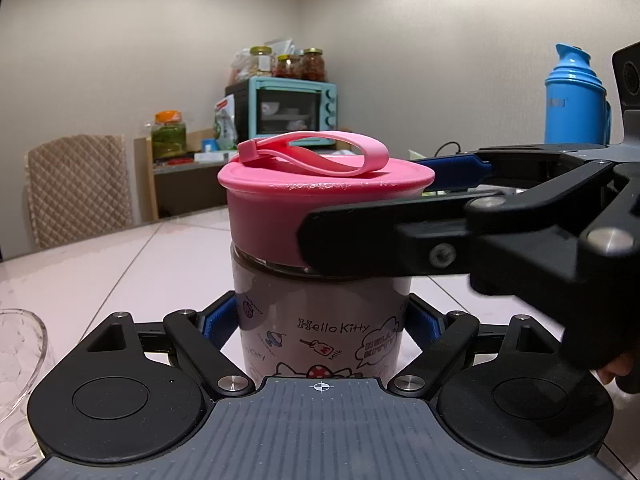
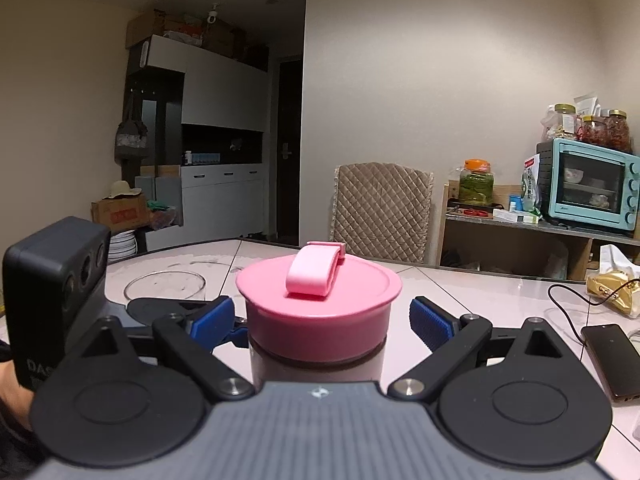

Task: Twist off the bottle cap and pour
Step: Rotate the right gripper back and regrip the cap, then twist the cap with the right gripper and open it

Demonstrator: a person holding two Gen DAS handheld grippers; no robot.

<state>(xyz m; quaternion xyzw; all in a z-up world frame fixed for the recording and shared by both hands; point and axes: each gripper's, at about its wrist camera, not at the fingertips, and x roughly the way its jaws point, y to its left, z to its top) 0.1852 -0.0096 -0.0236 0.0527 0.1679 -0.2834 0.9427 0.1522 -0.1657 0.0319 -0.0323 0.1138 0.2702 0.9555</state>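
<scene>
A Hello Kitty bottle (image 1: 320, 320) with a pink screw cap (image 1: 280, 216) and a pink strap loop stands on the table. My left gripper (image 1: 320, 320) is shut on the bottle's body, blue pads pressed to both sides. My right gripper (image 2: 320, 320) comes in from the right at cap height and is open. Its blue fingertips (image 2: 430, 320) flank the pink cap (image 2: 320, 312) with gaps on both sides. In the left wrist view its near finger (image 1: 360, 236) crosses the cap's front.
A glass bowl (image 1: 16, 360) sits at the left, also shown in the right wrist view (image 2: 164, 284). A phone (image 2: 612, 356) with a black cable and a gold packet (image 2: 616, 288) lie to the right. A blue thermos (image 1: 576, 96) stands at the far right. A quilted chair stands behind the table.
</scene>
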